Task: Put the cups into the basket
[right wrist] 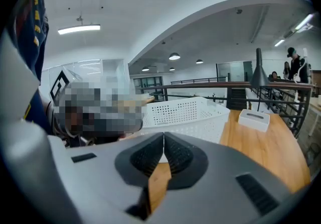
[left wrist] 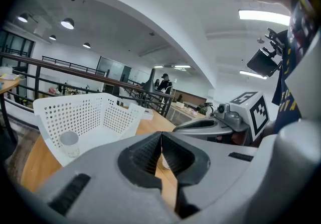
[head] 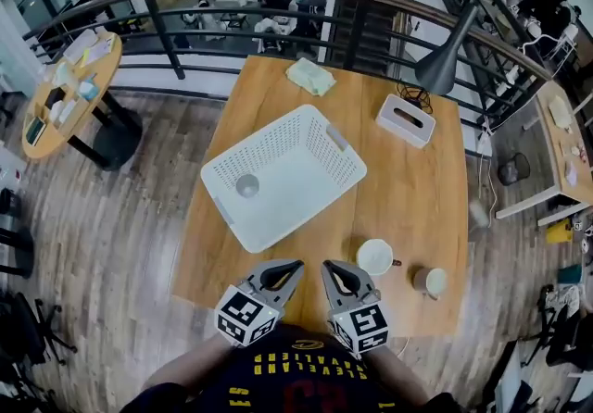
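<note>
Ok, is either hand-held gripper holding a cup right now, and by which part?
Nothing is held: the left hand-held gripper and right hand-held gripper are both shut and empty.

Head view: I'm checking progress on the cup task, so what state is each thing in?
basket: upright, holds one cup
grey cup: upright, inside the basket
white cup: on the table, outside the basket
far-right cup: on the table, outside the basket
left gripper: shut, empty
right gripper: shut, empty
</note>
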The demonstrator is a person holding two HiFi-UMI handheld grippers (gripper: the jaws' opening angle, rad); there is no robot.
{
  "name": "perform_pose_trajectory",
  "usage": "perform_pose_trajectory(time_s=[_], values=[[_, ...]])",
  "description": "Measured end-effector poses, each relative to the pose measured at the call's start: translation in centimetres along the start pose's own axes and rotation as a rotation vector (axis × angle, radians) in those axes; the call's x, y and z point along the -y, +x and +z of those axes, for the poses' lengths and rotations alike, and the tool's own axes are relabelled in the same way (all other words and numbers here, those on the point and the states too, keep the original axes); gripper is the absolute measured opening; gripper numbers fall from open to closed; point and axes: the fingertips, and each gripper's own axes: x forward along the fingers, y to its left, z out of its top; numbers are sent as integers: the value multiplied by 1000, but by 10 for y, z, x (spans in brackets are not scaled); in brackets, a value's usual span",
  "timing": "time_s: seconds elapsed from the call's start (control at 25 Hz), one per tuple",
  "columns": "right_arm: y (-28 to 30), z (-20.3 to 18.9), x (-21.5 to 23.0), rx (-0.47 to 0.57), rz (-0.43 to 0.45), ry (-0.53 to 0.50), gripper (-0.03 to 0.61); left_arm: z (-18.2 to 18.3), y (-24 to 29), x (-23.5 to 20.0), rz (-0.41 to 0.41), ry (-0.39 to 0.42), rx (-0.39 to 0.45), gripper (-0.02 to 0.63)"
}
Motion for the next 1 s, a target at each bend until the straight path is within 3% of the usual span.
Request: perform_pose_trajectory(time_s=[0.36,0.68,1.0], values=[[-33,-21,15,44,-80,69,14,-10,9,29,-43,29,-29,11],[-48,-17,17,67,-201,109,14,2,8,41,-165,106,-11,11],[-55,-29,1,22,-313,153,14,-7,-8,54,-297,159,-5,11]])
